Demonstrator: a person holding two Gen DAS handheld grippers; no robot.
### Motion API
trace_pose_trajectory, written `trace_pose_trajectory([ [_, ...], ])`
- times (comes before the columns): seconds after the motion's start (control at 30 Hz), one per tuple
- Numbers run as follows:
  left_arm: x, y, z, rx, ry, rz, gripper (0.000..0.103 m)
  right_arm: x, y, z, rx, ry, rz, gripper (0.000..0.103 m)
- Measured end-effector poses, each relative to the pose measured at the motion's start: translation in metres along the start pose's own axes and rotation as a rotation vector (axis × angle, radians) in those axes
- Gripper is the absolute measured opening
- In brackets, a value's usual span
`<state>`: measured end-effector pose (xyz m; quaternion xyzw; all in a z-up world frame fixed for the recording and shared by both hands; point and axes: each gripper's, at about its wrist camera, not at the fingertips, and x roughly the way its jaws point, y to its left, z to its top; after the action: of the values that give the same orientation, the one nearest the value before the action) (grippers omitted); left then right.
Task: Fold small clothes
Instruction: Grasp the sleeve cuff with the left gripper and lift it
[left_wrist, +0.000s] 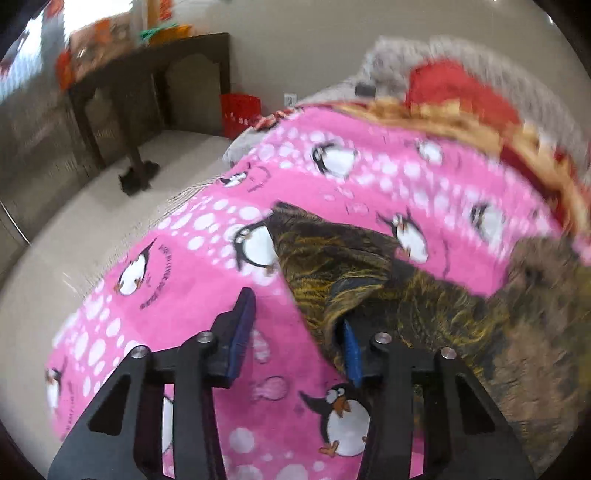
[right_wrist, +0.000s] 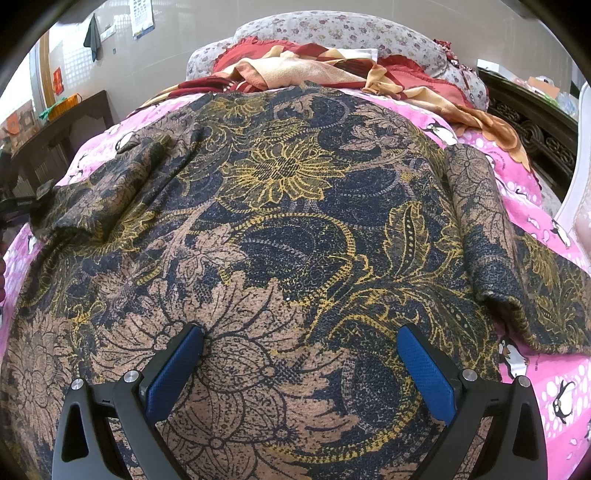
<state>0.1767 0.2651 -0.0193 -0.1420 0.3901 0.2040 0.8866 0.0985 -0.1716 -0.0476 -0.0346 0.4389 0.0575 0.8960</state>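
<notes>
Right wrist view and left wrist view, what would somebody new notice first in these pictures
First, the dark floral garment in gold, navy and tan, spread flat over most of the bed in the right wrist view. Under it, the bright pink penguin blanket fills the left wrist view. There the left gripper reaches the garment's edge, one blue pad tucked under the cloth, while the right gripper has its jaws wide over the garment.

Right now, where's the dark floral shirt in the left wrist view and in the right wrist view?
Left wrist: the dark floral shirt runs from centre to the right edge, one fold draped over a fingertip.
Right wrist: it fills most of the picture, spread flat, sleeves at both sides.
Shared landmark: the pink penguin blanket beneath it.
</notes>
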Motion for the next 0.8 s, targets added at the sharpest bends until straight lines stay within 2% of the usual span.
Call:
trace_pose_trajectory([
  [0.07, -0.001, 0.017, -0.002, -0.033, -0.004, -0.072, 0.042, 0.000, 0.000, 0.000, -0.001, 0.000, -0.001, 0.103],
  [0.2, 0.002, 0.036, -0.003, -0.065, -0.026, -0.137, 0.042, 0.000, 0.000, 0.000, -0.001, 0.001, -0.002, 0.103],
  [0.53, 0.001, 0.042, 0.000, -0.186, -0.028, -0.199, 0.042, 0.000, 0.001, 0.000, -0.003, 0.001, -0.003, 0.103],
  [0.63, -0.001, 0.040, 0.000, -0.191, -0.017, -0.210, 0.042, 0.000, 0.000, 0.000, -0.003, 0.001, -0.003, 0.103],
  [0.73, -0.007, 0.036, -0.002, -0.192, -0.015, -0.253, 0.052, 0.000, 0.000, 0.000, -0.003, 0.001, -0.003, 0.103],
  [0.8, -0.009, 0.035, -0.004, -0.200, -0.017, -0.258, 0.064, 0.000, 0.001, 0.000, -0.003, 0.001, -0.003, 0.103],
])
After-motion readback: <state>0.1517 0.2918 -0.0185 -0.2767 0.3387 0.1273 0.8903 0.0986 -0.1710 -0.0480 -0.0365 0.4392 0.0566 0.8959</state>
